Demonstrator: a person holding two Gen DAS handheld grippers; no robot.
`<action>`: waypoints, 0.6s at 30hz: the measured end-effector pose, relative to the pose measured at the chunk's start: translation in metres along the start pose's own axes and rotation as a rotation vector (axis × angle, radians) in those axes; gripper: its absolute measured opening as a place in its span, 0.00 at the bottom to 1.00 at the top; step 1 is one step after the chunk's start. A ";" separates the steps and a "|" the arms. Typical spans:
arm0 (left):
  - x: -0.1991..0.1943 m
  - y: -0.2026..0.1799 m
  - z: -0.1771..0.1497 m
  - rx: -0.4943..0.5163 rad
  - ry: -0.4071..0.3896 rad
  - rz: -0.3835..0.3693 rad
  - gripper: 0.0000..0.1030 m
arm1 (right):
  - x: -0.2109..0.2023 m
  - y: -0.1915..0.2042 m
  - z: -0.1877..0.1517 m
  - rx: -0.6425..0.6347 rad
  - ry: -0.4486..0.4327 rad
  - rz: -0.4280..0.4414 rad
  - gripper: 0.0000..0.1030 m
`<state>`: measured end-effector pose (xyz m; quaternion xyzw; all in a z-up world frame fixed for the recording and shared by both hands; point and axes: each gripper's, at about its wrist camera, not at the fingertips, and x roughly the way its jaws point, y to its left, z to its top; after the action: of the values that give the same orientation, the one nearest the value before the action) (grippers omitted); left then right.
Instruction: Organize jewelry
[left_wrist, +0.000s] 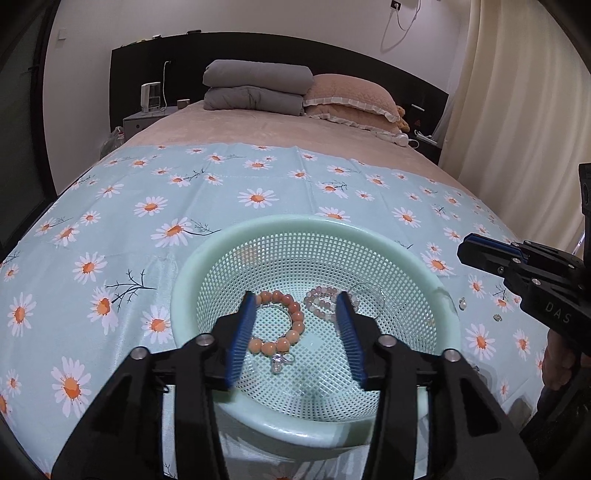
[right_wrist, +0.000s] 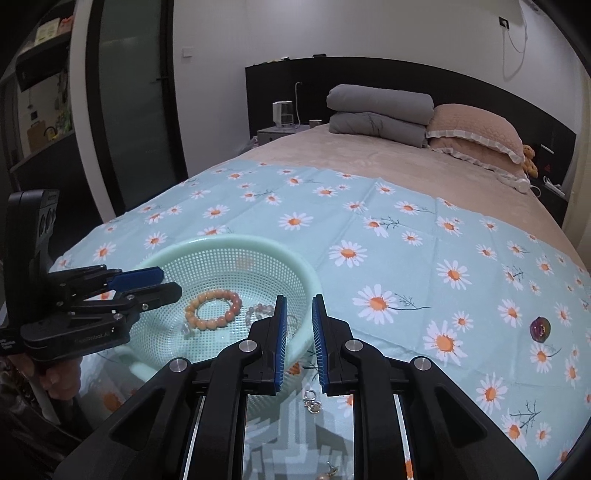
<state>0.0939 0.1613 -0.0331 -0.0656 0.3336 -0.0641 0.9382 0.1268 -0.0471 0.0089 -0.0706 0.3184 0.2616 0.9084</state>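
Note:
A mint green mesh basket (left_wrist: 207, 266) (right_wrist: 295, 266) sits on the daisy cloth. In it lie an orange bead bracelet (left_wrist: 295, 321) (right_wrist: 212, 304), a pale pink bead bracelet (left_wrist: 321, 301) (right_wrist: 258, 309) and a thin wire hoop (left_wrist: 369, 291). My left gripper (left_wrist: 297, 301) (right_wrist: 162, 282) is open and empty above the basket. My right gripper (right_wrist: 298, 301) (left_wrist: 463, 247) is open and empty, over the basket's right rim. Small earrings (right_wrist: 312, 400) lie on the cloth below it, another (right_wrist: 330, 472) nearer. A dark iridescent brooch (right_wrist: 540, 328) lies far right.
The daisy cloth (left_wrist: 258, 199) (right_wrist: 406, 251) covers the bed's near end. Small pieces (left_wrist: 461, 303) lie on the cloth right of the basket. Folded grey blankets (left_wrist: 255, 85) and pink pillows (left_wrist: 351, 99) sit at the headboard. A curtain (left_wrist: 517, 110) hangs at right.

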 end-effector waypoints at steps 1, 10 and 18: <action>-0.001 0.000 0.000 0.006 -0.006 -0.002 0.49 | 0.000 -0.003 -0.001 0.007 0.004 0.000 0.16; -0.001 -0.004 0.002 0.025 -0.008 0.013 0.52 | 0.011 -0.022 -0.034 0.028 0.098 -0.029 0.27; -0.003 -0.007 0.003 0.030 -0.012 0.016 0.52 | 0.042 -0.017 -0.065 0.035 0.207 -0.003 0.27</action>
<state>0.0935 0.1556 -0.0281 -0.0493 0.3277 -0.0611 0.9415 0.1280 -0.0623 -0.0685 -0.0818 0.4148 0.2459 0.8723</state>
